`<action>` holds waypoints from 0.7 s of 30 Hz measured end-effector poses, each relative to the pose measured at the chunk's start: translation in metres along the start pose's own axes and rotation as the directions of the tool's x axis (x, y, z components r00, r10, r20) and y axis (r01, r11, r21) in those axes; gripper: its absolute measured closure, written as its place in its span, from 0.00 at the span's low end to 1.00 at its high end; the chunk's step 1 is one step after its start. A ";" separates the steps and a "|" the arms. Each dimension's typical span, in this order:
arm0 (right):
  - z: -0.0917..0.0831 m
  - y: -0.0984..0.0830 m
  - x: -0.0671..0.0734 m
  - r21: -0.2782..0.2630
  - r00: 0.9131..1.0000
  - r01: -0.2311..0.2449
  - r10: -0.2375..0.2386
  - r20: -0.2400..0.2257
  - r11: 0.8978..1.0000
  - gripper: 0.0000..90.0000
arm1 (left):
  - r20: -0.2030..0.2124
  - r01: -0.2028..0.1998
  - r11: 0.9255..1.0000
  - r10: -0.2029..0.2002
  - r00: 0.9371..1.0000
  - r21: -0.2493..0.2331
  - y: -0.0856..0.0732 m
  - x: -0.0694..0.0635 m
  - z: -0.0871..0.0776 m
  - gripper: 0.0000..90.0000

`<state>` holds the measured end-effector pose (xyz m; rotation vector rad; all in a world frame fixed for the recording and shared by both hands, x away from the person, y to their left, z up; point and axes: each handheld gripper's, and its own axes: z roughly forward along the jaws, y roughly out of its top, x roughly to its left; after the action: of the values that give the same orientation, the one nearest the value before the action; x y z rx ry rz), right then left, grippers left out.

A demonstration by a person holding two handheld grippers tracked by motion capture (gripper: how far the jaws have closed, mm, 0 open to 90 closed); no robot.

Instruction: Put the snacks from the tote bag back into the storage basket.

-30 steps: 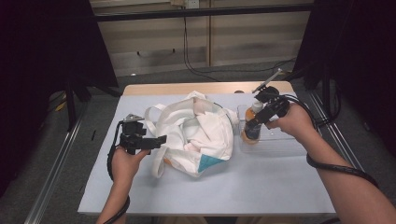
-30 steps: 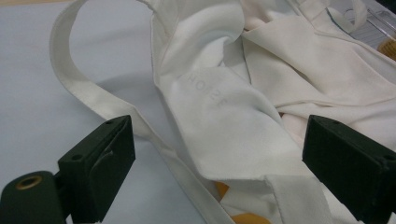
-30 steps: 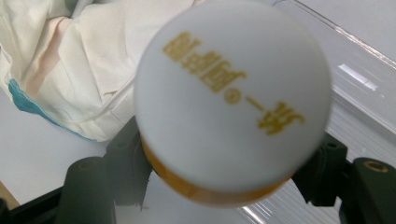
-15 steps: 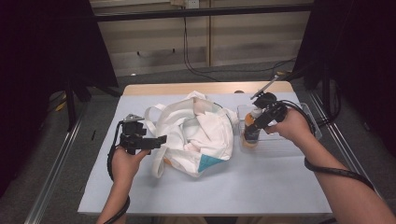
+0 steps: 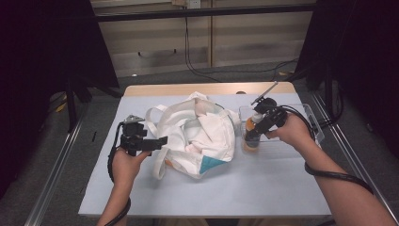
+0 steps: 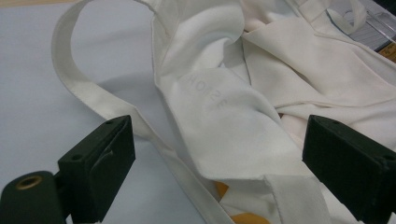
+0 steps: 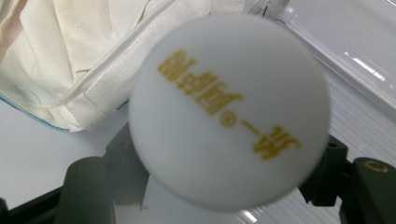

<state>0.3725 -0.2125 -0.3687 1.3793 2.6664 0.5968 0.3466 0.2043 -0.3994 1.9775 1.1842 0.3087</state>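
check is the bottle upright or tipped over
Upright. In the high view the bottle stands on its base beside the bag, white cap up, with the right gripper closed around it.

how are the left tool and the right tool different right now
The left tool points level toward the white tote bag; the right tool angles down by the clear tray. The left tool's jaws stand open on either side of the bag's cloth without pressing it; the right tool's jaws sit around a white-capped bottle. Both are black and hand-held.
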 end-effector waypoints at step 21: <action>-0.013 -0.016 -0.002 -0.077 1.000 -0.007 0.007 0.008 0.997 0.20 | -0.003 0.003 1.000 -0.003 1.000 -0.003 0.000 -0.002 0.001 0.10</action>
<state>0.3586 -0.2265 -0.3631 1.3683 2.6038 0.6845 0.3459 0.2018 -0.3990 1.9735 1.1883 0.3117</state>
